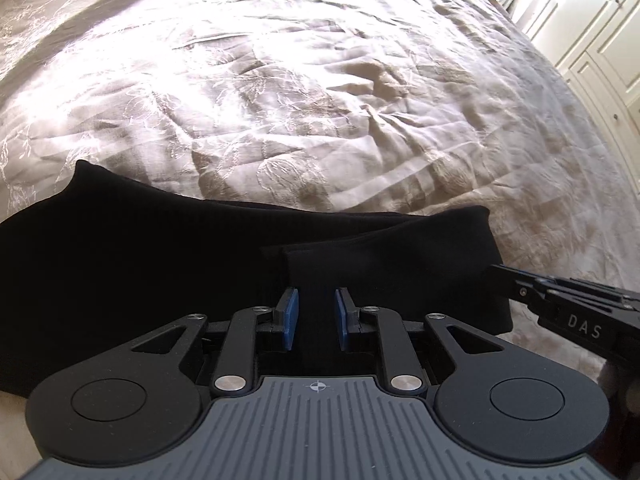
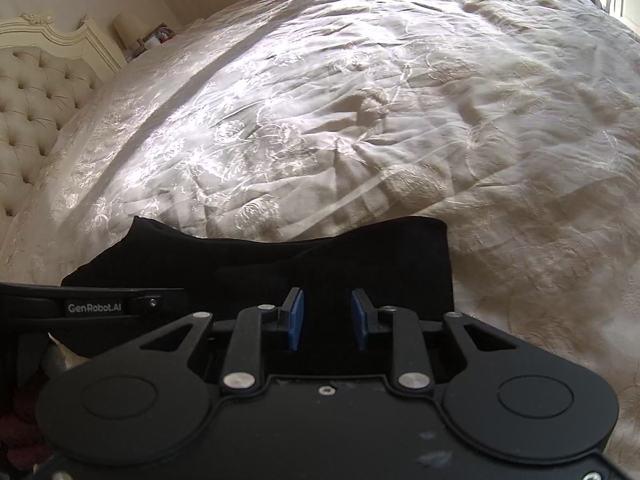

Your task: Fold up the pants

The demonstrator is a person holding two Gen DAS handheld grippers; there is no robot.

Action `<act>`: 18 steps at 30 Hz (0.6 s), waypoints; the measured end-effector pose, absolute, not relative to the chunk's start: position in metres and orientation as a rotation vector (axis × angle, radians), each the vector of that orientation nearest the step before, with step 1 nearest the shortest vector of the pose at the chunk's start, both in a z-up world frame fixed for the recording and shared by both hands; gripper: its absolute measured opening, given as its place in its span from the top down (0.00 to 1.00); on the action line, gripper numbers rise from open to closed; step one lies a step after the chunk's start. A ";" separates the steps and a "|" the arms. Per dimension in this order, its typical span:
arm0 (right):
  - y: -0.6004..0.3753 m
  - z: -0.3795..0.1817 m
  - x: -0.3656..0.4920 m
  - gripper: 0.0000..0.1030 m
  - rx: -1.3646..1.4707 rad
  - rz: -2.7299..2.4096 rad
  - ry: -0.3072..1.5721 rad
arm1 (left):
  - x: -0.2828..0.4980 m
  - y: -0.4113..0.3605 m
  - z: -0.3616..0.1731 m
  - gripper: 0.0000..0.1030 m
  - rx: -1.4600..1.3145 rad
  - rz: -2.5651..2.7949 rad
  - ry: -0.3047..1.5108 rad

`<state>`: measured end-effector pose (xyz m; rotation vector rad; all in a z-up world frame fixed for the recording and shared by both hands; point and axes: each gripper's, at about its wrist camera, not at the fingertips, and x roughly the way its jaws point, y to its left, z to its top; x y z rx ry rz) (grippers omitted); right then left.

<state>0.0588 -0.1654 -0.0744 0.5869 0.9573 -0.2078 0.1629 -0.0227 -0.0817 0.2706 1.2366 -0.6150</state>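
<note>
Black pants (image 1: 160, 272) lie crosswise on the bed (image 1: 320, 100), long axis left–right. Left hand-held gripper (image 1: 317, 314) and right hand-held gripper (image 2: 327, 318) hover over the near edge, jaws parted, gripping nothing.

Matt black cloth pants (image 1: 160, 264); shiny embroidered bedspread (image 1: 320, 100).

My right tool (image 2: 327, 322) hangs open over the folded black pants (image 2: 280, 264) on the bed (image 2: 360, 120).
</note>
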 end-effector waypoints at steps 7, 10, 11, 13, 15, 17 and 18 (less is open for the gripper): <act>-0.196 -0.099 0.076 0.92 0.629 -0.255 1.000 | 0.163 -0.036 -0.127 0.81 0.364 -0.573 1.328; -0.208 -0.125 0.093 1.00 0.605 -0.297 1.083 | 0.165 -0.036 -0.129 0.81 0.380 -0.564 1.330; -0.211 -0.132 0.096 1.00 0.602 -0.297 1.104 | 0.165 -0.037 -0.127 0.81 0.382 -0.560 1.330; -0.215 -0.134 0.096 1.00 0.614 -0.279 1.109 | 0.164 -0.037 -0.123 0.81 0.380 -0.547 1.326; -0.212 -0.123 0.092 0.96 0.597 -0.257 1.090 | 0.163 -0.034 -0.119 0.81 0.374 -0.524 1.323; -0.205 -0.108 0.084 0.94 0.571 -0.221 1.065 | 0.161 -0.030 -0.119 0.81 0.359 -0.499 1.329; -0.200 -0.102 0.079 0.94 0.567 -0.199 1.057 | 0.161 -0.029 -0.120 0.81 0.350 -0.487 1.337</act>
